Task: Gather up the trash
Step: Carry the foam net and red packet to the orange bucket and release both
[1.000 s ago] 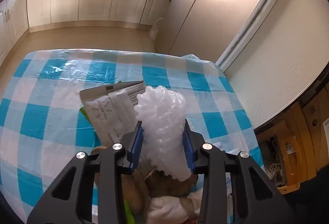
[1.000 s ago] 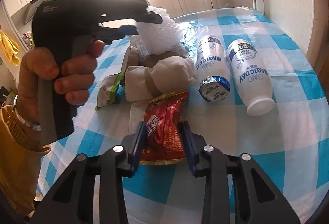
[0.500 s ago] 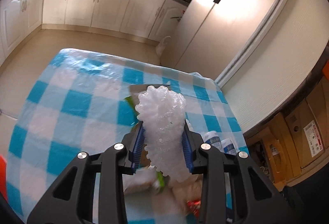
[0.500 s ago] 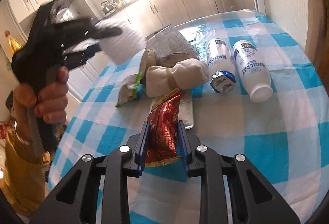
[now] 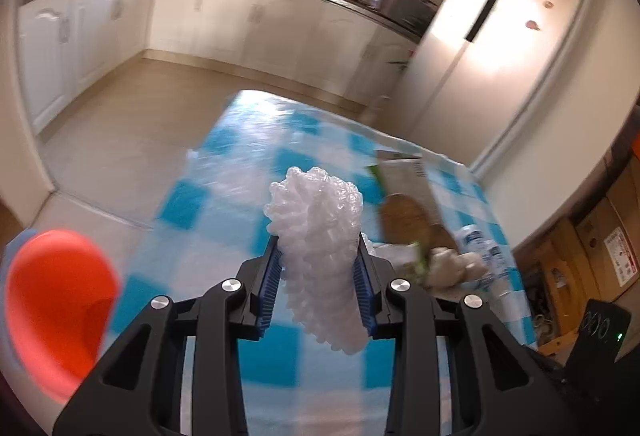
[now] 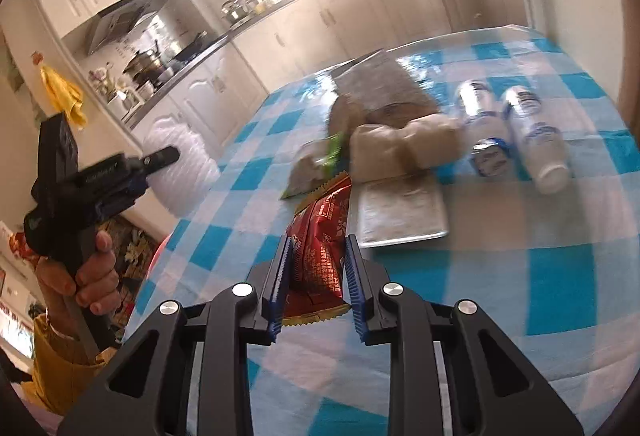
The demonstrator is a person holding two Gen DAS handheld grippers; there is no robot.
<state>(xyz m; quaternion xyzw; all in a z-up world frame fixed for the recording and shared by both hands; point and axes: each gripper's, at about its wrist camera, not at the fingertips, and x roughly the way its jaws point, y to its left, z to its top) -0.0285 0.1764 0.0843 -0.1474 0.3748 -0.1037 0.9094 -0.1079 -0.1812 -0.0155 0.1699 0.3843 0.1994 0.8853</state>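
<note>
The left tool [image 5: 318, 288] is pinching a white foam net [image 5: 320, 248] between its blue pads, and the net stands up and hangs down past them on both sides. It is held in the air over the near-left corner of the checked worktop [image 5: 224, 196]. Off that corner, lower and to the left, shows a blurred orange bin [image 5: 56, 308]; that looks like the place for the trash.

The right tool [image 6: 316, 276] is pinching a red snack wrapper [image 6: 320, 236] at its near end. The wrapper's far end points toward the pile in the middle of the worktop and seems to be just clear of the cloth.

Beyond the wrapper lie a flat silver packet [image 6: 400, 212], a brown paper wad [image 6: 400, 148], a green-edged wrapper [image 6: 316, 164], and to the right of them two white bottles [image 6: 512, 132] side by side.

To do this step well, I would carry the foam net fully over the bin's mouth before letting the pads part, since foam is light and springy and could cling to a pad or bounce off the rim. Lower it close to the opening first. The wrapper is thin and slippery; keep it pressed firmly and lifted clear of the silver packet so nothing drags along. Bring it to the bin only once the left tool is out of the way.
</note>
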